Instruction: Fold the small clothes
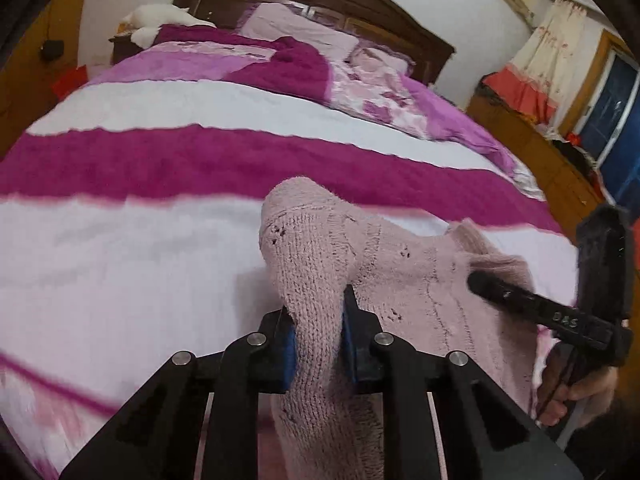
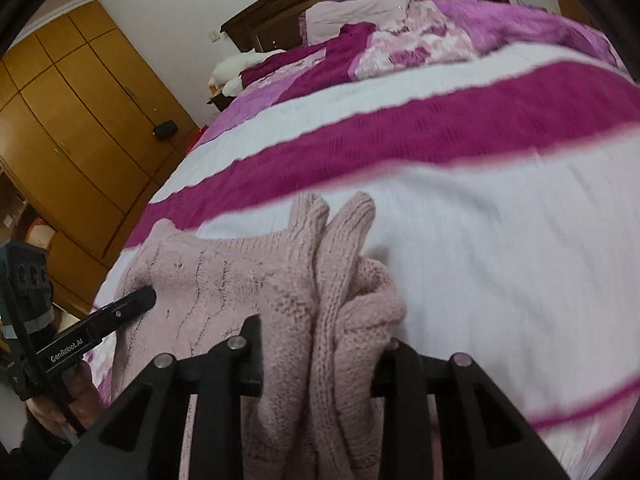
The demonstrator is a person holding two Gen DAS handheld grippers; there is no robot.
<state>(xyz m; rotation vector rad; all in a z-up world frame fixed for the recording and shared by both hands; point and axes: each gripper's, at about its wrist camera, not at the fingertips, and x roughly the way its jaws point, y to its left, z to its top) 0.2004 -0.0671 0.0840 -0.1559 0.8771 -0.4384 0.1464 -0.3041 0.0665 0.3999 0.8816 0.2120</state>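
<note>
A small pale pink knitted sweater (image 1: 416, 280) lies over the bed's near edge and is lifted at two places. My left gripper (image 1: 318, 334) is shut on a bunched fold of the sweater that sticks up between its blue pads (image 1: 289, 354). My right gripper (image 2: 320, 354) is shut on another thick bunch of the sweater (image 2: 332, 280), with knit folds rising between the fingers. The right gripper also shows in the left wrist view (image 1: 480, 280) at the sweater's right side. The left gripper shows in the right wrist view (image 2: 144, 298) at the sweater's left side.
The bed is covered by a white and magenta striped blanket (image 1: 200, 160), with pillows (image 1: 304, 28) and a dark wooden headboard (image 1: 360, 4) at the far end. A wooden wardrobe (image 2: 72, 120) stands left of the bed. A window with a curtain (image 1: 548, 52) is to the right.
</note>
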